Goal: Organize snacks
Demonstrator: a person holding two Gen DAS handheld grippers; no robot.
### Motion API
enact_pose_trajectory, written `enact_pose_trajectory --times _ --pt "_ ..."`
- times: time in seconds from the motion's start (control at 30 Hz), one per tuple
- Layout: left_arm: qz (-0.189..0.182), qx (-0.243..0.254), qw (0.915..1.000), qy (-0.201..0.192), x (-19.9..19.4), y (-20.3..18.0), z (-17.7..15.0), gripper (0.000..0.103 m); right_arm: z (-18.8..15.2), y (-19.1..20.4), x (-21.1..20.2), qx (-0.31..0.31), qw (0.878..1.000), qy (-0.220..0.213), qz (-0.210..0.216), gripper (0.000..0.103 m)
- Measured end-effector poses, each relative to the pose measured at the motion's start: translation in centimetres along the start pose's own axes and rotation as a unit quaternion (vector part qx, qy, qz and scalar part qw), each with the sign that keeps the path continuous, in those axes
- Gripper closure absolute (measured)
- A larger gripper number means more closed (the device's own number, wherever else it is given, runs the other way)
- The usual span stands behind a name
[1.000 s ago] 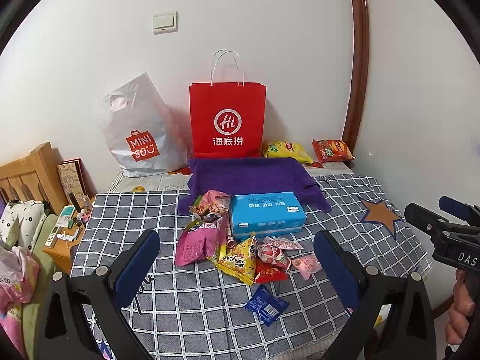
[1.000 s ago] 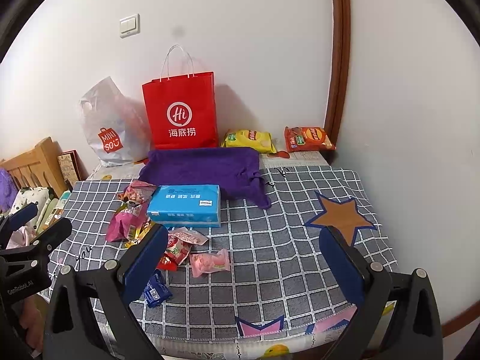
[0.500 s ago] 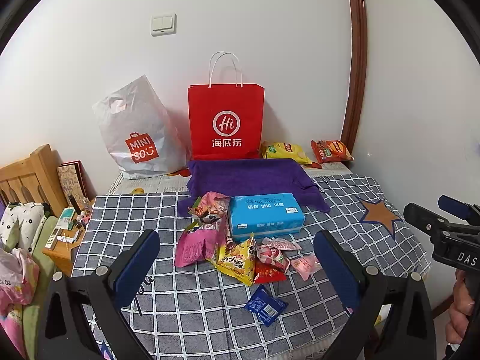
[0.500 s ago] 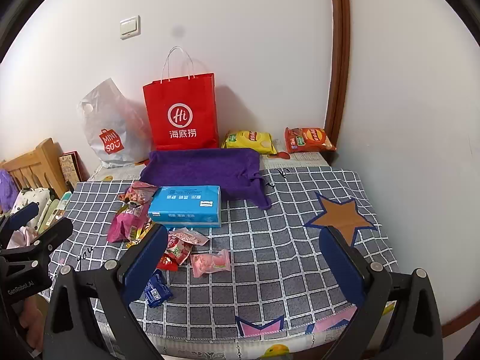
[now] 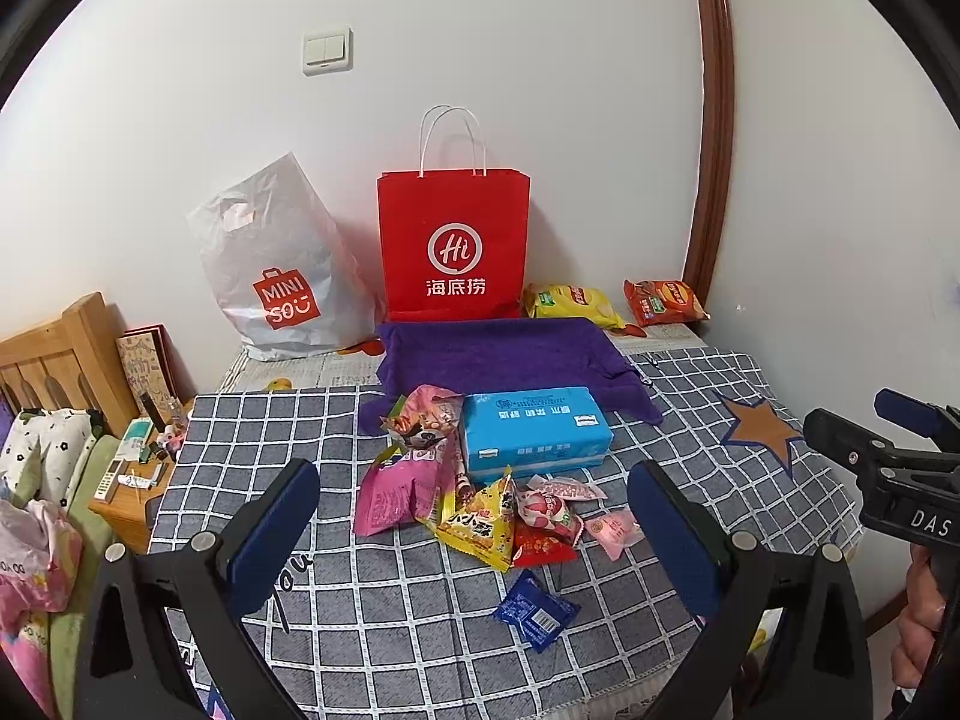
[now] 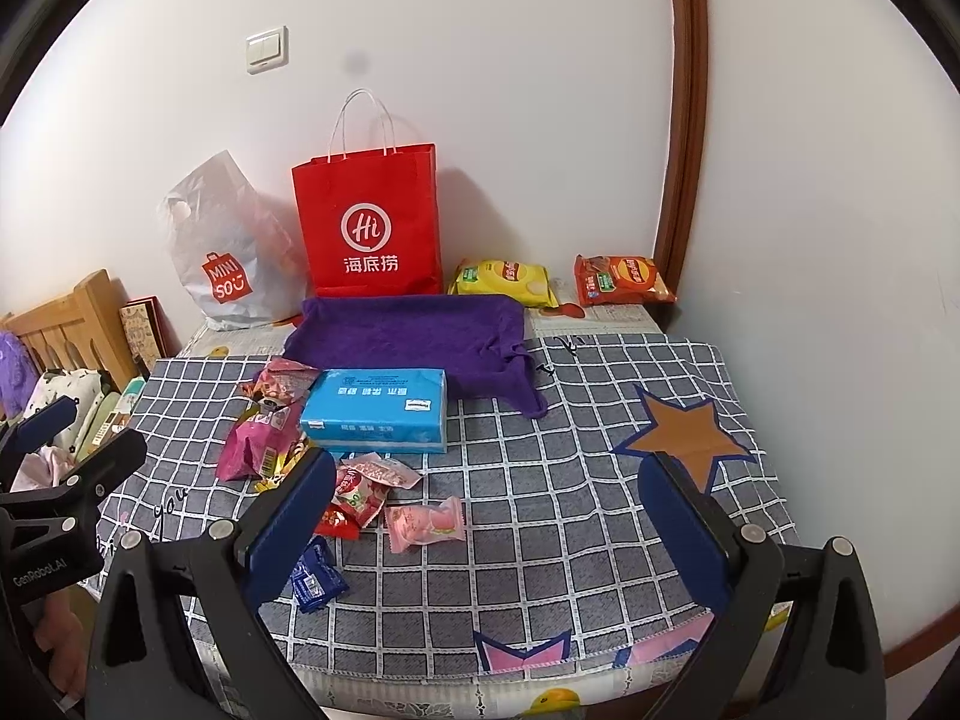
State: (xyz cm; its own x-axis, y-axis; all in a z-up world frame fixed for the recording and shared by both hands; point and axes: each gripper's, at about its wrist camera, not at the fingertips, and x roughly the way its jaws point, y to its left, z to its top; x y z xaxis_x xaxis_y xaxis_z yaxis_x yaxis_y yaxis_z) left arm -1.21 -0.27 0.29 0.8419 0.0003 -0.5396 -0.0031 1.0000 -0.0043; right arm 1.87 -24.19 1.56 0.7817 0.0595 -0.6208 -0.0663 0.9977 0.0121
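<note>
A heap of small snack packets [image 5: 480, 504] lies mid-table: a pink bag [image 5: 396, 486], a yellow packet [image 5: 477, 522], a pink candy [image 6: 426, 521] and a blue sachet [image 5: 534, 609]. A blue tissue pack [image 5: 534, 429] lies behind them. A purple towel [image 5: 504, 354] lies further back. My left gripper [image 5: 474, 531] is open and empty, hovering before the heap. My right gripper [image 6: 486, 522] is open and empty, right of the heap. Each gripper shows at the edge of the other's view.
A red paper bag [image 5: 453, 246] and a grey Miniso bag [image 5: 282, 276] stand against the wall. Yellow [image 5: 570, 303] and orange [image 5: 663, 300] chip bags lie at the back right. A wooden bed frame [image 5: 54, 354] and cluttered nightstand stand left of the checked tablecloth [image 5: 270, 426].
Both views have shifted slightly, as if the grippers tilted up a little. Nothing on the table has moved.
</note>
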Motion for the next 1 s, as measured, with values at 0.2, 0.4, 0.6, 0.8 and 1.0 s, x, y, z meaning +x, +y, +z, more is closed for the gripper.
enact_pose_trajectory --times 0.2,0.4,0.6,0.8,1.0 --pt "0.0 0.0 1.0 0.0 -0.04 0.01 0.05 0.0 0.01 0.13 -0.26 -0.002 1.0 -0.003 0.001 0.003" --pt "0.0 0.001 1.0 -0.003 -0.08 0.25 0.19 0.0 0.03 0.25 -0.41 -0.005 1.0 -0.005 0.001 0.003" --pt "0.0 0.0 1.0 -0.003 -0.05 0.24 0.22 0.0 0.05 0.15 -0.53 -0.003 1.0 -0.006 0.003 0.003" --pt "0.001 0.001 1.0 -0.004 -0.1 0.25 0.21 0.0 0.06 0.13 -0.58 -0.003 1.0 -0.006 0.005 0.003" --pt "0.002 0.003 1.0 -0.005 -0.12 0.14 0.29 0.0 0.09 0.21 -0.59 -0.003 1.0 -0.007 0.006 0.003"
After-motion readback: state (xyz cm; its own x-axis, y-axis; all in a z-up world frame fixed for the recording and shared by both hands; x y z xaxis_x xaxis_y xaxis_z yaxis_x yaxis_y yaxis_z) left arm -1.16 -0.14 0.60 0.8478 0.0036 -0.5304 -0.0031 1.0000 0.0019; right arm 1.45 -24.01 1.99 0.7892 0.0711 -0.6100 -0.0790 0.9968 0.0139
